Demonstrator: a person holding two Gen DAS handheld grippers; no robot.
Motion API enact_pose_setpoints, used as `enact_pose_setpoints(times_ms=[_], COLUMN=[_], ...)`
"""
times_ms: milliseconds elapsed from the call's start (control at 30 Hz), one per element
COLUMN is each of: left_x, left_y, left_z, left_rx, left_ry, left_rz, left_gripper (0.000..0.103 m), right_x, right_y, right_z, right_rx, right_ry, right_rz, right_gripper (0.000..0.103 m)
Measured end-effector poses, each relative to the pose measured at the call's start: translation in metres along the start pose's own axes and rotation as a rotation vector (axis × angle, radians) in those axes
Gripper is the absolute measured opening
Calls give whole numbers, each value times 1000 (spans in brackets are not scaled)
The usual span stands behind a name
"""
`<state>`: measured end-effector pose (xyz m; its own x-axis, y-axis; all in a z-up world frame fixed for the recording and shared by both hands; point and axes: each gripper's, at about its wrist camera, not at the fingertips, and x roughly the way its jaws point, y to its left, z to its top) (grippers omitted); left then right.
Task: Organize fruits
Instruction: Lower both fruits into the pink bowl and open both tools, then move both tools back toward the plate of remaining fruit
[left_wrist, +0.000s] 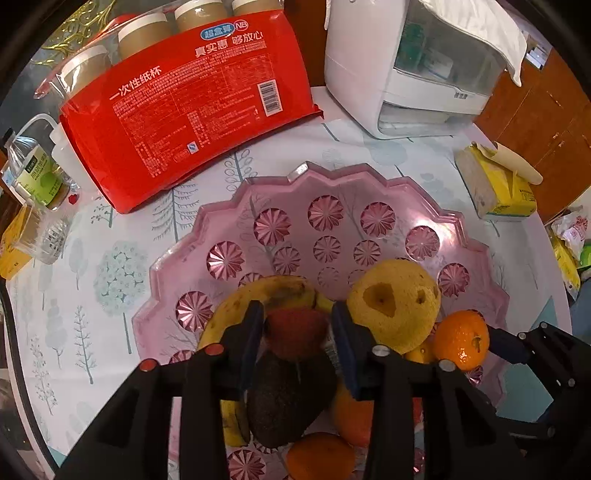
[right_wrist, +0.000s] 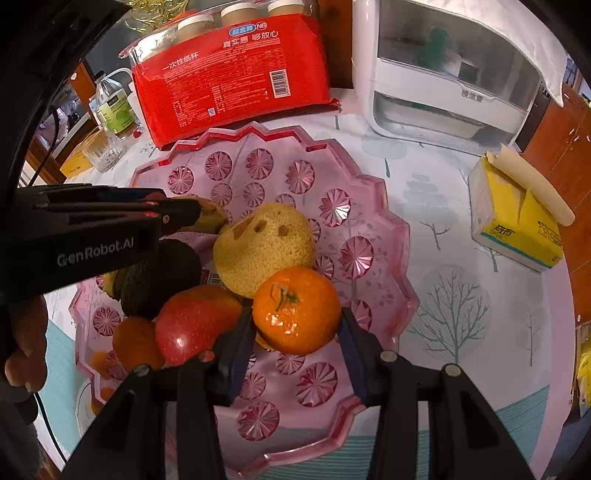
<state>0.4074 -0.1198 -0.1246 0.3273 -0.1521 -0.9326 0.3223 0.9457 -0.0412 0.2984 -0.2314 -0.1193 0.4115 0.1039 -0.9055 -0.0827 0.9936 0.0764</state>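
My right gripper (right_wrist: 295, 332) has a tangerine (right_wrist: 296, 310) between its fingers, both pads against its sides, held just above the pink tray (right_wrist: 384, 236). The same tangerine (left_wrist: 461, 339) shows at the right of my left view. My left gripper (left_wrist: 297, 332) straddles a red apple (left_wrist: 295, 332); its pads sit close on either side, but I cannot tell whether they press it.

Under the apple lies a dark avocado (left_wrist: 284, 402), and a banana (left_wrist: 258, 295) curves behind them. A big yellow fruit (left_wrist: 395, 302) with gouged skin sits beside the banana, touching the tangerine's far side. More oranges (left_wrist: 319, 458) lie at the tray's near edge. In the right view the apple (right_wrist: 195, 321) rests left of the tangerine, with the left gripper (right_wrist: 177, 214) reaching in from the left.

The tray sits on a desk (right_wrist: 461, 295) covered with a tree-print cloth. At the far edge lie a red pack of paper cups (left_wrist: 192, 107) and a white appliance (left_wrist: 406, 66). A yellow tissue pack (right_wrist: 517, 229) is near the right edge, a bottle (left_wrist: 35, 173) at the left.
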Motion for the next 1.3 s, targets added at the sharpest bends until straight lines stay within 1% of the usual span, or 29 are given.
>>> enact_pose_setpoints(times_ms=[33,67,100,167,200,333,367,567,667,933,1067,1167,1300], left_x=[-1,-2,-5,-8,-9,-17,-20,-43,-54,-90,-107,-123,-141], left_y=[0,0,0,-1,-1,-2,-3,-2,-1,2,5,7,8], left_z=[-1,-2,-4,-6,-7,-12,-14,-21,-24,-38,-45,-54,-64], left_rx=[-5,-10,-14,-12,-11,-8,-7,-24,-35,-48,-61,-70,-73], left_ry=[-1,-8,-17,-24,-25,-25,-26,-51,-65,-105,-122,-138,-156], left_rz=[-3,-5,-4,0,3,12,13,3,-9,-3,-6,-2,12], left_gripper=[55,64,69,73,74,76,77,82,86,93,95,100,101], right_x=[0,-1,-1,-4,-5,-14,-16,-26,-31,-48,-61,-73,-90], right_y=[0,-1,-1,-2,-2,0,0,9,13,22,26,29,32], right_z=[-1,-1,-1,-2,-2,-3,-4,-6,-8,-13,-16,-18,-22], right_rx=[5,12,16,28,31,45,46,37,33,24,22,25,27], right_ry=[3,7,7,1,-3,-30,-35,-51,-58,-76,-94,-108,-131], right_rz=[2,7,11,21,26,34,39,44,45,47,43,43,43], right_gripper=[46,47,47,52,53,64,65,65,65,65,65,65,65])
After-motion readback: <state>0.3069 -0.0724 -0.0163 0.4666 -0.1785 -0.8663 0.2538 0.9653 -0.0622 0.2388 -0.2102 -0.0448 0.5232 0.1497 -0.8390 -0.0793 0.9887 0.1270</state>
